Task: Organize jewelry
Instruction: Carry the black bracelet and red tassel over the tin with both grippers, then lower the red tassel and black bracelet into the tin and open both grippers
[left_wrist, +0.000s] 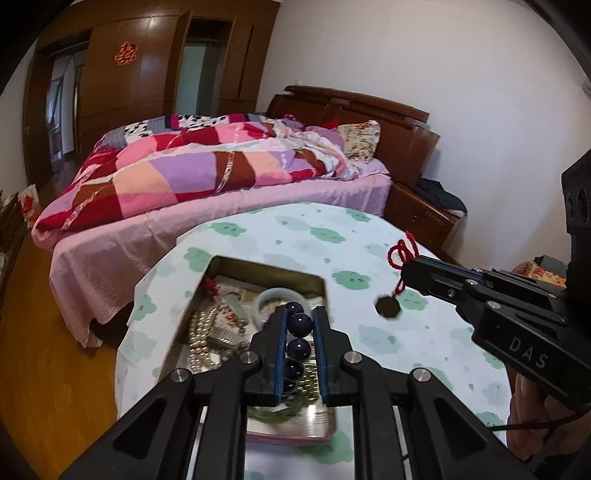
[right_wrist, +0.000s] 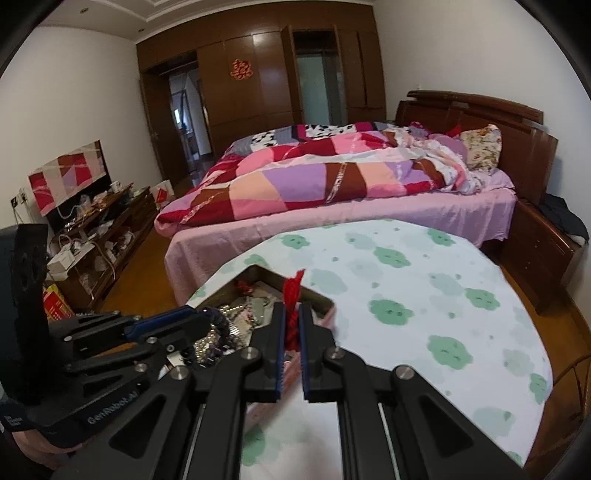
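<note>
A metal jewelry tin (left_wrist: 295, 275) sits on the round table, holding a pale jade bangle (left_wrist: 264, 299), pearl strands (left_wrist: 199, 338) and other pieces. My left gripper (left_wrist: 299, 314) is shut on a dark purple bead bracelet (left_wrist: 299, 325) above the tin. My right gripper (right_wrist: 291, 314) is shut on a red cord (right_wrist: 292, 295); in the left wrist view the cord (left_wrist: 400, 254) carries a dark hexagonal pendant (left_wrist: 388, 306) that hangs over the tablecloth right of the tin. The tin (right_wrist: 314, 295) and my left gripper (right_wrist: 207, 321) also show in the right wrist view.
The table wears a white cloth with green cloud prints (right_wrist: 406, 295). Behind it stands a bed with a patchwork quilt (right_wrist: 332, 173). A nightstand (left_wrist: 424, 214) is at the right, a cluttered low cabinet (right_wrist: 103, 229) at the left.
</note>
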